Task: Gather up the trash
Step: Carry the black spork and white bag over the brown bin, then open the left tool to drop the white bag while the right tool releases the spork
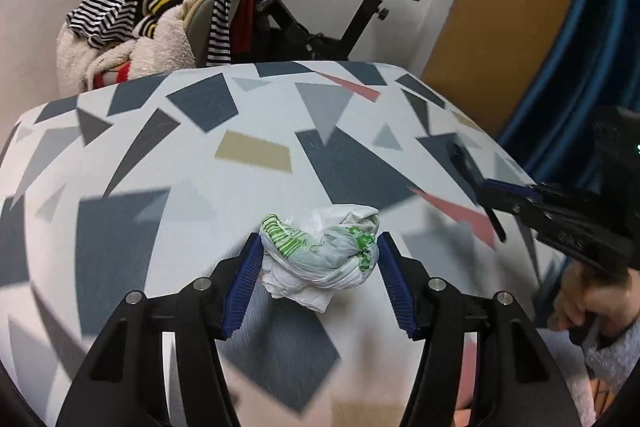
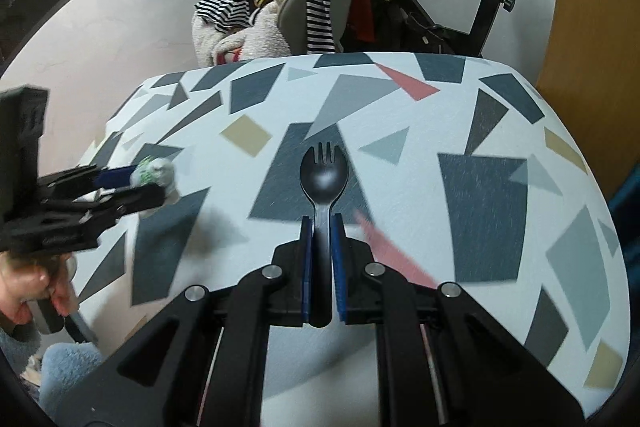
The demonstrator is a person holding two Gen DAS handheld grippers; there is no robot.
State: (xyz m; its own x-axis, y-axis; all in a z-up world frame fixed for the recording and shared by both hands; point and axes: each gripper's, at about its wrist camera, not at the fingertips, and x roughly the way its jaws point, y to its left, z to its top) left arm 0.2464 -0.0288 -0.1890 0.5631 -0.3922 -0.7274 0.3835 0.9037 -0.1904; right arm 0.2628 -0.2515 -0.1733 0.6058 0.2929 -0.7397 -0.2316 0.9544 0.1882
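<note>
Left gripper (image 1: 318,261) clenching crumpled plastic bag (image 1: 320,251) above patterned table (image 1: 160,155). Right gripper (image 2: 322,247) grasping black spork (image 2: 323,183) by handle, right of bag, over table.

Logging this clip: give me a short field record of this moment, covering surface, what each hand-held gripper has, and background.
surface: table under a cloth with grey, blue, tan and pink shapes
left hand-held gripper: shut on crumpled plastic bag, white with green print
right hand-held gripper: shut on black spork by its handle, tines pointing away
bag contact with table: cannot tell
spork contact with table: cannot tell
background: exercise bike; chair piled with clothes
image quality: motion blur on the cloth
</note>
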